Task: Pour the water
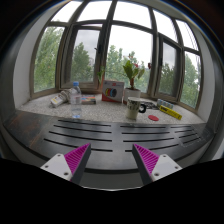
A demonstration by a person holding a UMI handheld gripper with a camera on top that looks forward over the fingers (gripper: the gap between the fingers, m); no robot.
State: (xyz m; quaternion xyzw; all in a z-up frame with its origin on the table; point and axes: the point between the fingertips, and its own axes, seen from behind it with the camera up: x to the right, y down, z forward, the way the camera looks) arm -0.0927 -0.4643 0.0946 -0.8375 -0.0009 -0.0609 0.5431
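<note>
I see my gripper (112, 160) with its fingers spread wide and nothing between them; each finger carries a ridged, wedge-shaped magenta pad (76, 156) on a pale block. Beyond the fingers runs a dark surface (110, 133) with long grooves or slats across it, and past that a pale, smooth windowsill (55, 103) curves beneath a bay window (110, 45) with dark frames and green trees outside. The clear plastic water bottle (75, 97) stands upright on the sill, well ahead of the fingers and off to the left, its body see-through and slightly ribbed. A second, smaller see-through container (58, 99) sits just beside it, though I cannot tell its exact shape. To the right, near the middle of the sill, stands a light-coloured cylindrical cup (132, 109), with a dark object I cannot make out just beside it. Behind the cup, a potted plant (131, 75) with thin green leaves rises from a white pot, next to a boxy white item (114, 92). Farther right lie a small flat red disc (153, 117) and a long yellow box (169, 112), both flat on the sill.
</note>
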